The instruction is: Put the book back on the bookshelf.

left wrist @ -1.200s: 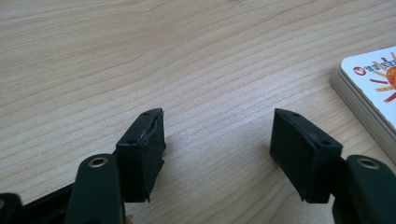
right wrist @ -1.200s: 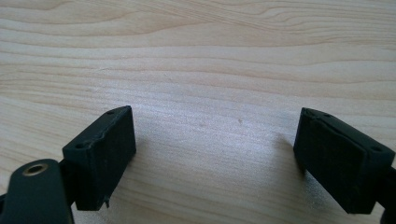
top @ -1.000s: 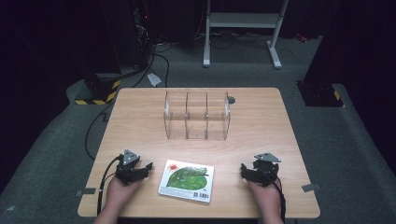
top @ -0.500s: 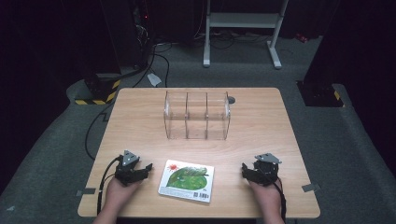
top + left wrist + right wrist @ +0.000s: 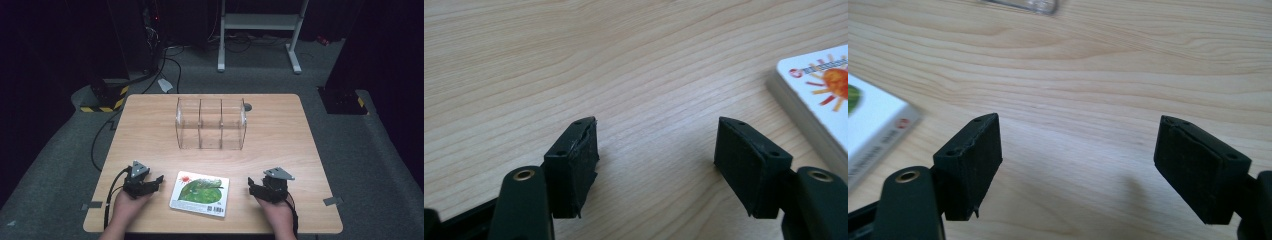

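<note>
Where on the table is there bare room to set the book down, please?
The wide strip between the clear divider box and the book is bare, as are both sides of the box out to the table edges. The near edge is crowded: left gripper, book, right gripper.

A recording lab or test studio, dark all round.

A single pale wooden surface (image 5: 280,135) stands lit on grey carpet (image 5: 65,165) while the rest of the room stays black. Black cables (image 5: 167,62) run across the floor behind it toward what looks like dark equipment, too dim to make out. A yellow-and-black hazard-striped block (image 5: 107,100) sits by the far left corner, a white metal stand (image 5: 260,22) at the back, and strips of grey tape (image 5: 333,201) mark the carpet beside the near edge.
</note>
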`<state>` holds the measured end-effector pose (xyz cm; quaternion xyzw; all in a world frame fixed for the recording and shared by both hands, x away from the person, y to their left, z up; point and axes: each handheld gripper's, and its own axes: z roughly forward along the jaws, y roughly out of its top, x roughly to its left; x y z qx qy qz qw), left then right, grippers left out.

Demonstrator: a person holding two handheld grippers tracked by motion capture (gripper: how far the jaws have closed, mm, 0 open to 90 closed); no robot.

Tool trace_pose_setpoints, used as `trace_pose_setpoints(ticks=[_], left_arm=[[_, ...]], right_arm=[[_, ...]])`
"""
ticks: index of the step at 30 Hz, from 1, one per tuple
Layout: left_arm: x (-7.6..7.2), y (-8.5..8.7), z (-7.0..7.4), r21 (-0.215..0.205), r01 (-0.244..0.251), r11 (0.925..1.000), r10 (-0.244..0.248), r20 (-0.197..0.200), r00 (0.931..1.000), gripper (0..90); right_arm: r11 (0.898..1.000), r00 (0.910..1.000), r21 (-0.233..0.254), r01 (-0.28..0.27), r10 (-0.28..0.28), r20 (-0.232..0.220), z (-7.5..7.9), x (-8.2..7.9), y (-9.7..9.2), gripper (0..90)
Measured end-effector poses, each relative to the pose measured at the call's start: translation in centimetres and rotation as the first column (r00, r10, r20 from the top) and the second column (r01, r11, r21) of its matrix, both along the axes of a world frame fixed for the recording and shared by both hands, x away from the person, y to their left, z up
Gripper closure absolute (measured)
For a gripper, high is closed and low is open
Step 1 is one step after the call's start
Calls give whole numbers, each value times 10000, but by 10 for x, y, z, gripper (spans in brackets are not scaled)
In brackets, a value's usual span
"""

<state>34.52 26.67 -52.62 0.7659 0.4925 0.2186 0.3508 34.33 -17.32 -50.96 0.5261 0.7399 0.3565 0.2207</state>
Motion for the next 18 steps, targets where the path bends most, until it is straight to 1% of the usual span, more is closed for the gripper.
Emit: trace_pose_setpoints(ticks=[2,4,8,9,10,11,14,15,16,18], left_arm=[[-1,-2,2,-233,42,9997,-40,56,10000,339],[-4,-6,5,-529,207,9984,-201,106,9997,340],[-10,-20,12,-593,676,9960,-657,338,9973,339],[-11,-23,13,-690,757,9947,-732,379,9966,339],[-13,-27,15,-811,889,9927,-861,369,9956,339],[-13,-30,16,-836,964,9918,-934,389,9949,336],[-16,-40,18,-1174,1189,9859,-1168,249,9928,334],[-17,-42,18,-1213,1232,9849,-1217,194,9924,332],[-18,-45,18,-1327,1314,9824,-1308,131,9913,329],[-20,-50,17,-1392,1434,9798,-1446,16,9895,324]], right_arm=[[9999,9999,-4,-103,103,20,1,-1,3,193],[9995,9997,196,-243,242,38,3,-4,10,195],[9976,9978,242,-652,649,132,5,-10,23,209],[9959,9961,201,-877,874,135,5,-12,27,217],[9950,9952,211,-975,973,108,5,-14,29,225],[9931,9934,255,-1148,1147,77,5,-16,32,233],[9892,9901,425,-1406,1405,42,5,-20,38,233],[9890,9903,512,-1391,1389,66,5,-22,41,226],[9889,9909,626,-1347,1345,66,5,-24,42,221],[9872,9897,711,-1430,1421,169,6,-28,49,198]])
